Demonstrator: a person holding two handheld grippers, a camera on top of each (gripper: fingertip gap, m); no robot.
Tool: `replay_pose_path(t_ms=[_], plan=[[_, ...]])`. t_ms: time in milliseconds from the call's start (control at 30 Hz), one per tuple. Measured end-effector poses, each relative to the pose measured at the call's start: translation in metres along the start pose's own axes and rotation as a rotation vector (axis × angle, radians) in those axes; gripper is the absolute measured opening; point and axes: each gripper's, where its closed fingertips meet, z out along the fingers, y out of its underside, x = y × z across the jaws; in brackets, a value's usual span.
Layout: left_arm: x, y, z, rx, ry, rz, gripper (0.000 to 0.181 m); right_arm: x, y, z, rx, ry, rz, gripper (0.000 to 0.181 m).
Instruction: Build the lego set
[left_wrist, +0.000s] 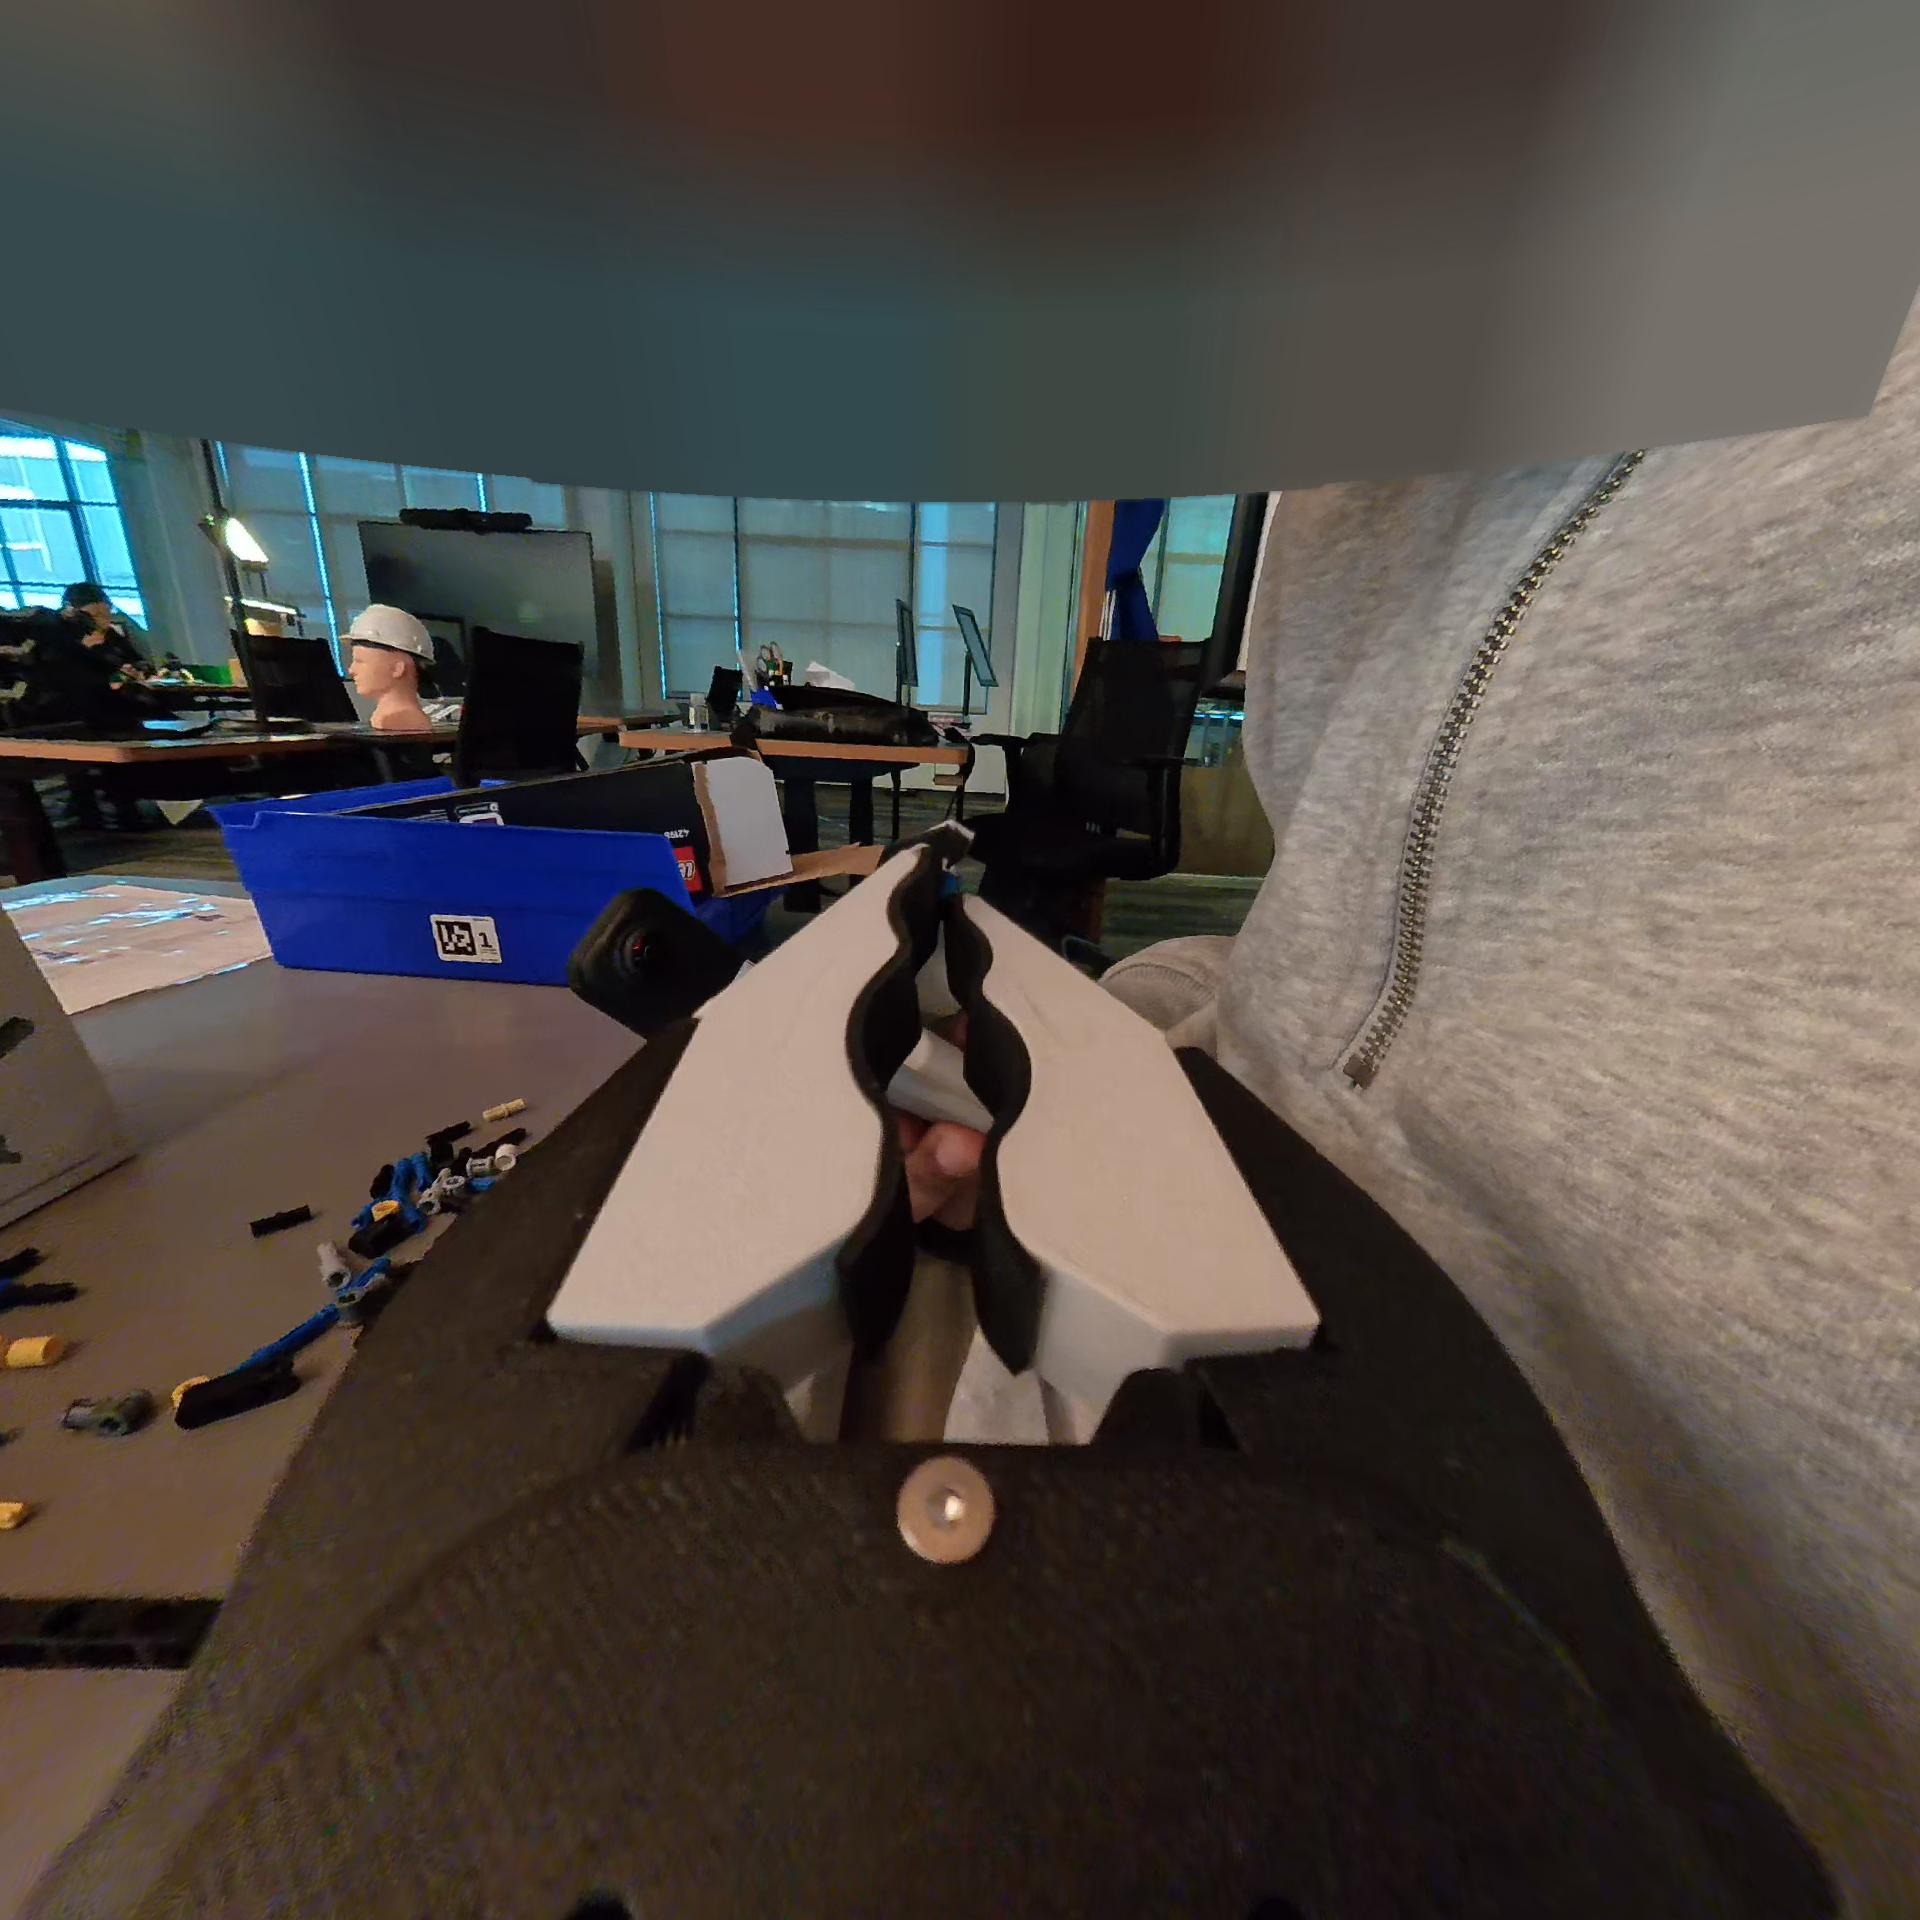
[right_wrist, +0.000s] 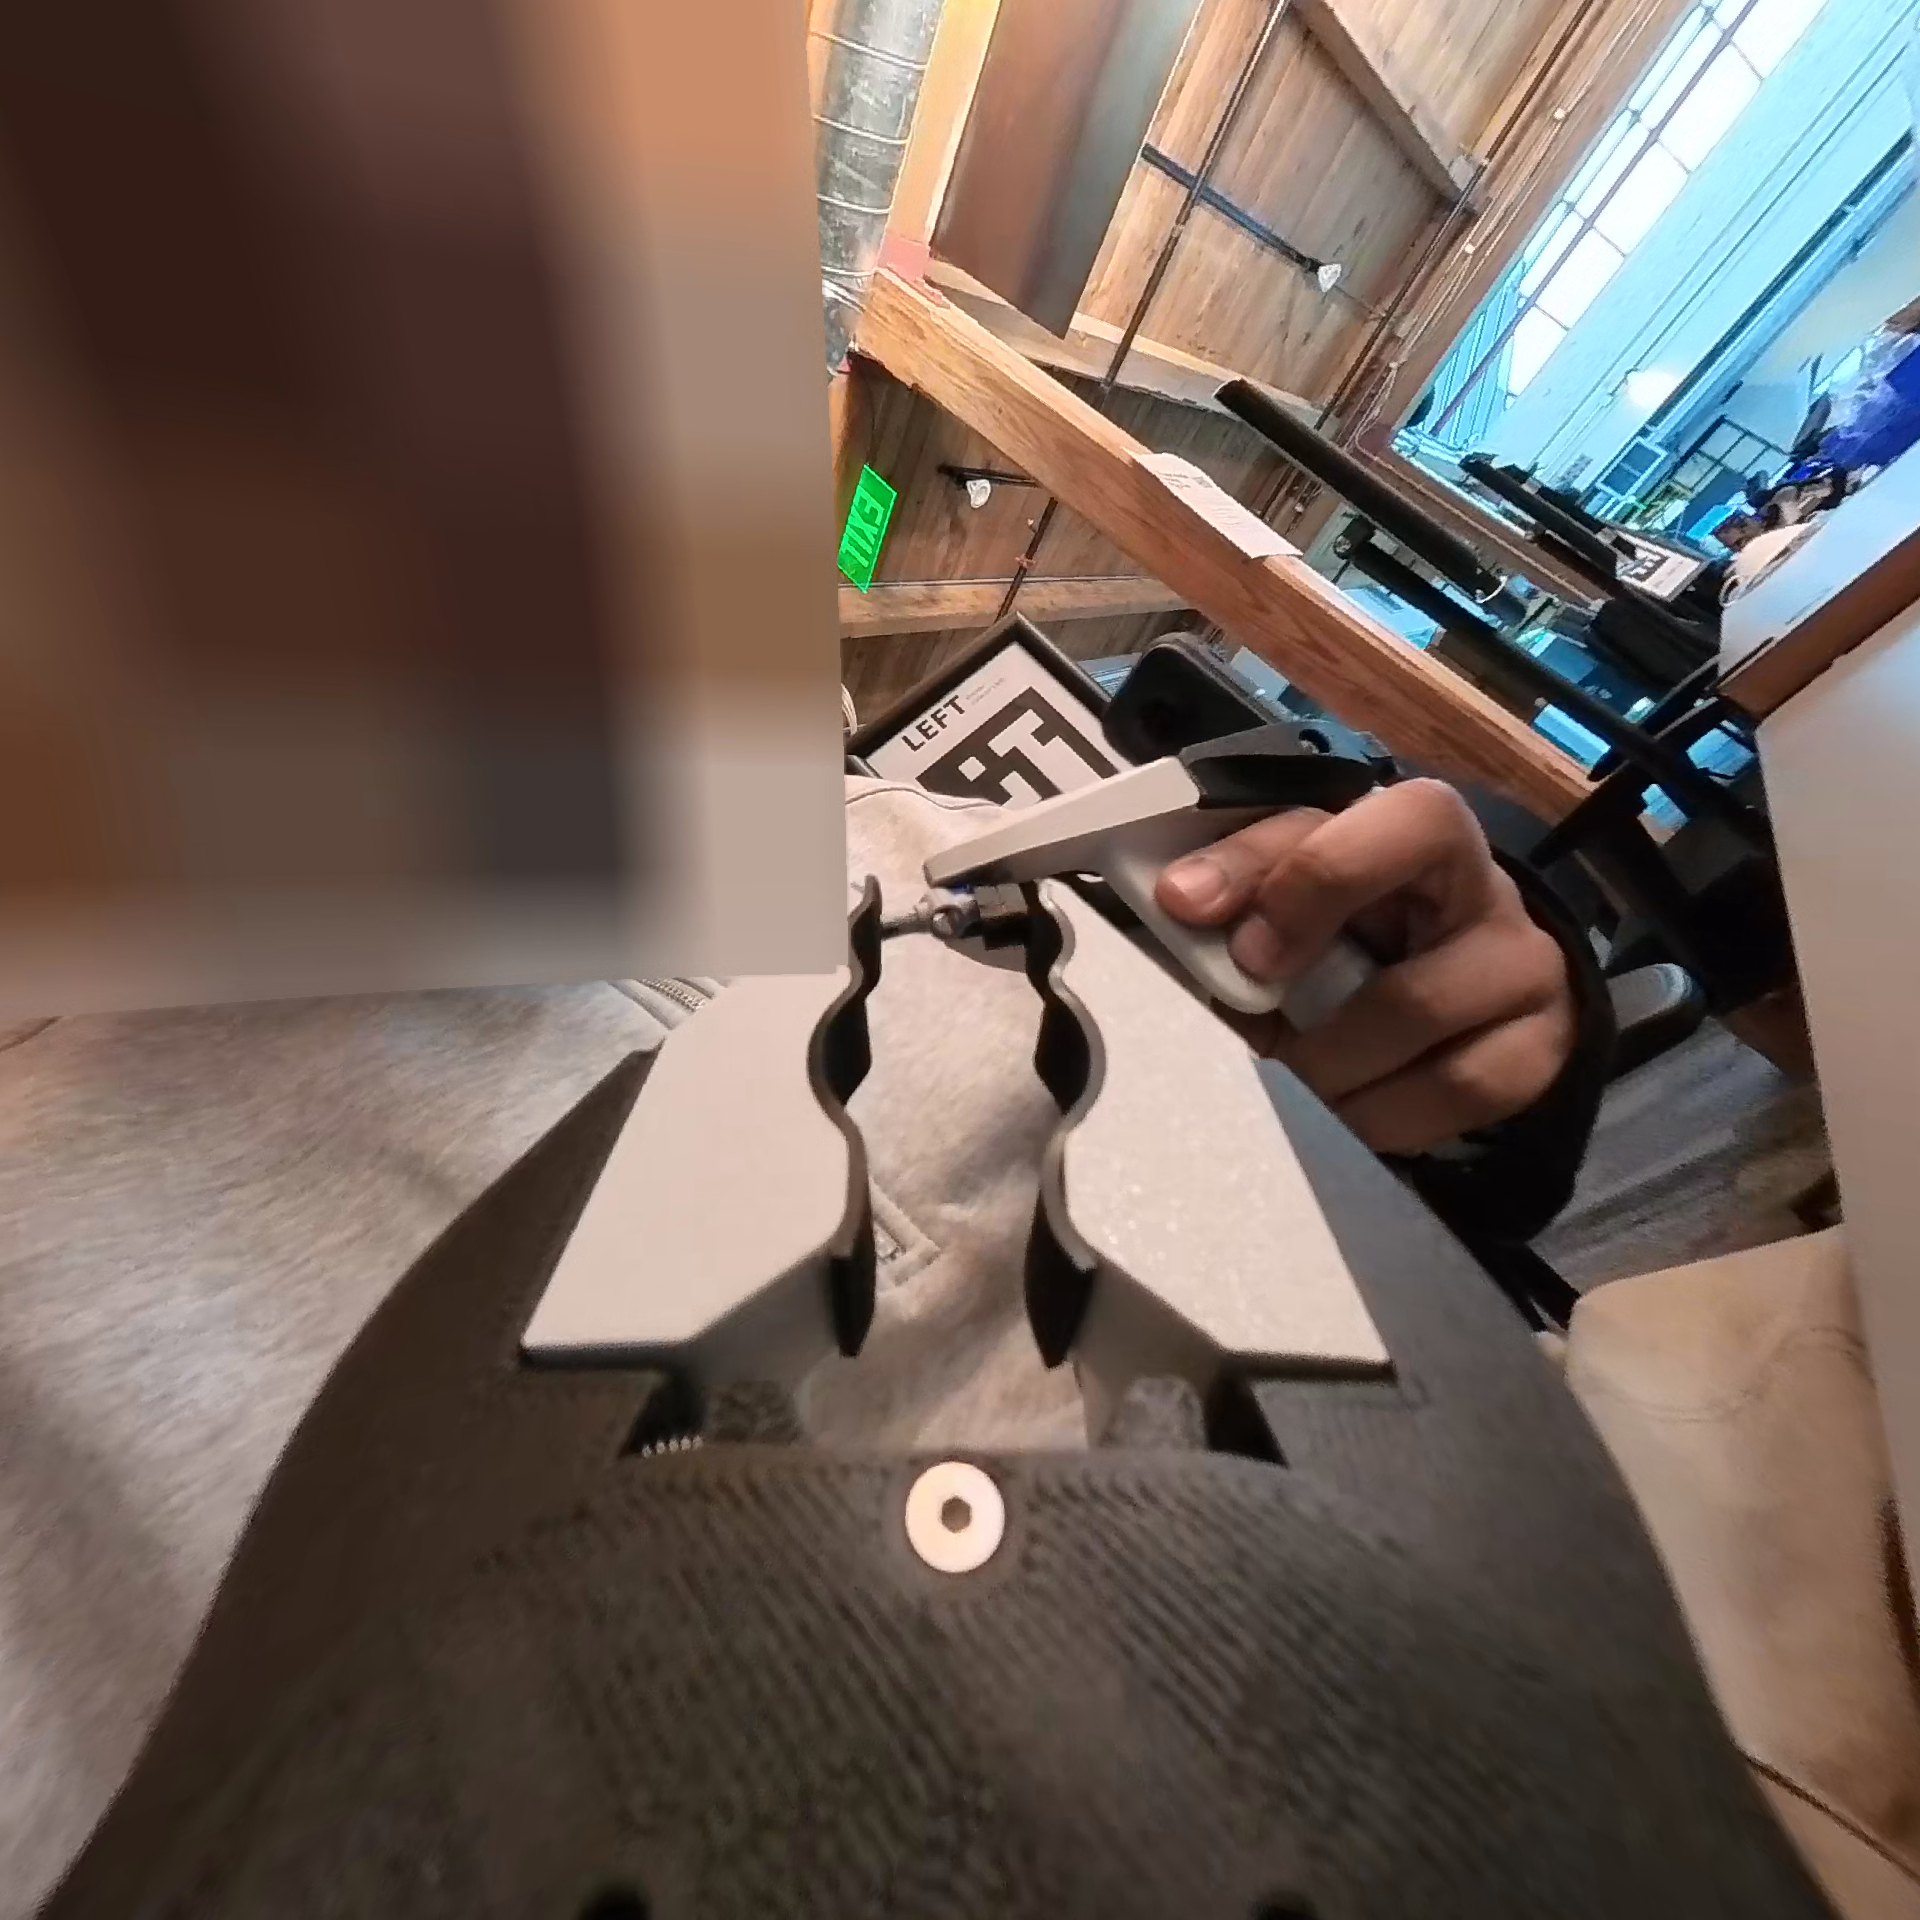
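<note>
Held chest-high off the table, the nearly closed left gripper (right_wrist: 940, 868) pinches a small blue-and-grey Lego piece (right_wrist: 961, 914), its axis pointing across the right gripper's (right_wrist: 951, 914) wide-open, empty jaws.

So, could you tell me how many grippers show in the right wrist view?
2. The right gripper fills the foreground, jaws open; the left gripper sits just beyond its tips, held by a hand, shut on a small lego piece.
</note>
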Motion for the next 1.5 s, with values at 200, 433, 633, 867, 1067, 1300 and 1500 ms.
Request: replay_pose_path(t_ms=[200,433,633,867,1067,1300,1500], plan=[[-0.003,0.001,-0.001,-0.003,-0.004,-0.020,0.000,0.002,-0.002,-0.001,0.000,0.035,-0.052,0.026],[-0.022,0.012,-0.002,-0.041,-0.083,-0.108,0.001,0.014,-0.013,-0.013,-0.111,0.361,-0.510,0.026],[-0.032,0.008,-0.003,0.067,-0.104,-0.295,0.028,0.011,-0.020,-0.019,-0.170,0.511,-0.806,0.026],[-0.036,0.012,-0.004,0.064,-0.092,-0.377,0.047,0.013,-0.023,-0.025,-0.198,0.557,-0.864,0.026],[-0.035,0.018,-0.003,0.029,-0.088,-0.378,0.026,0.015,-0.016,-0.020,-0.230,0.539,-0.872,0.026],[-0.032,0.021,-0.001,-0.003,-0.090,-0.338,0.016,0.020,-0.013,-0.020,-0.258,0.555,-0.867,0.027],[-0.034,0.022,-0.002,-0.012,-0.089,-0.336,0.013,0.022,-0.013,-0.019,-0.271,0.559,-0.904,0.033]])
